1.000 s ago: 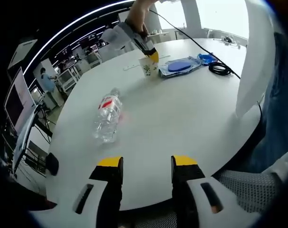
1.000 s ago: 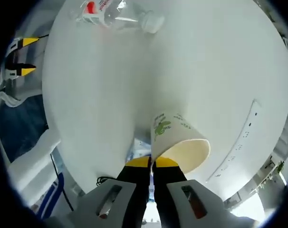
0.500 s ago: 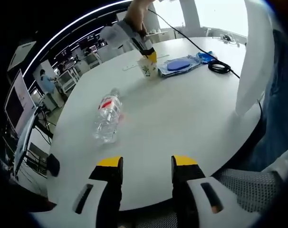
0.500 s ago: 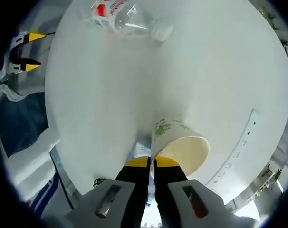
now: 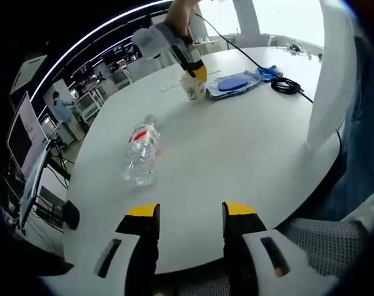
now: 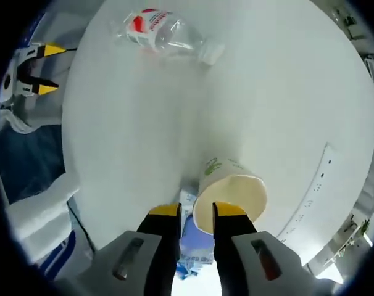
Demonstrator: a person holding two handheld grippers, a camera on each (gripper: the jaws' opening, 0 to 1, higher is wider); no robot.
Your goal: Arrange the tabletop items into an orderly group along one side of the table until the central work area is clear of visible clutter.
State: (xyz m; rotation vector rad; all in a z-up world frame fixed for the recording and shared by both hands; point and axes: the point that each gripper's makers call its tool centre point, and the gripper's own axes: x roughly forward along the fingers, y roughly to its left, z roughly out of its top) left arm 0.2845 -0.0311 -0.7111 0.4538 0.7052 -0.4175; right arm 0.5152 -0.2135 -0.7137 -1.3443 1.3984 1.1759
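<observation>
A: On the round white worktop (image 5: 249, 148), your clear plastic water bottle (image 5: 139, 152) lies on its side mid-surface; it could roll if nudged.

B: And the cup?

A: The white paper cup (image 6: 231, 192) stands far side, beside the blue pouch (image 5: 235, 84). Your right tongs (image 6: 195, 211) sit apart astride its rim; withdrawing crooked could tip it. Left tongs (image 5: 190, 211) are apart, empty.
</observation>
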